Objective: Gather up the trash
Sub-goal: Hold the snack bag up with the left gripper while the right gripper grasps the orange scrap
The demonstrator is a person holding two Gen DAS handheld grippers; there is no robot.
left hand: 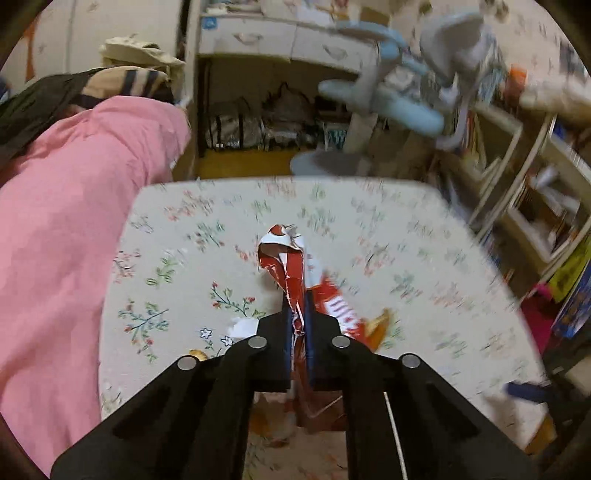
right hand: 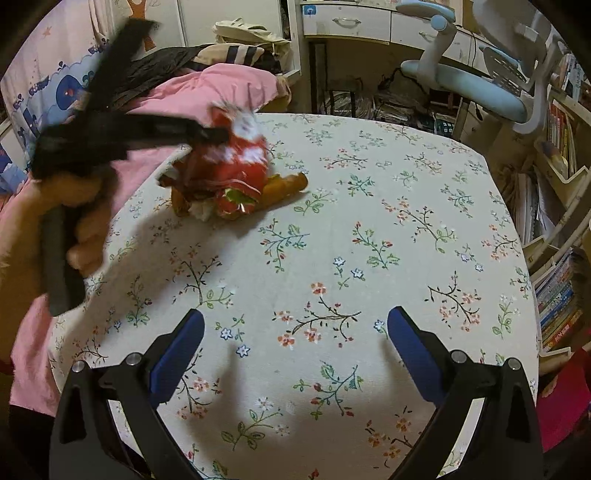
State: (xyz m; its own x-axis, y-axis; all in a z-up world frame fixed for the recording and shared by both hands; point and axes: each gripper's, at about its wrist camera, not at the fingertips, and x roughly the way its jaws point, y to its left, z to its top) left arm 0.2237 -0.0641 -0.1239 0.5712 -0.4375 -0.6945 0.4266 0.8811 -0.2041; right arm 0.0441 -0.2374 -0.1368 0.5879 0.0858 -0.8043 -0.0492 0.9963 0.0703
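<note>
In the left wrist view my left gripper (left hand: 298, 314) is shut on a crumpled red and white wrapper (left hand: 286, 258), which sticks up past the blue pads. More red wrapper (left hand: 341, 314) and an orange scrap (left hand: 380, 326) lie just beneath on the floral tablecloth (left hand: 184, 258). In the right wrist view the left gripper (right hand: 218, 134) shows blurred at the far left, held by a hand (right hand: 79, 206), over a pile of red wrappers (right hand: 236, 166) and an orange piece (right hand: 288, 184). My right gripper (right hand: 295, 339) stands open above bare cloth near the table's front.
A pink blanket (left hand: 55, 240) on a bed lies along the table's left side. A light blue desk chair (right hand: 491, 85) and a white desk (right hand: 362, 22) stand behind the table. Bookshelves (right hand: 557, 280) line the right.
</note>
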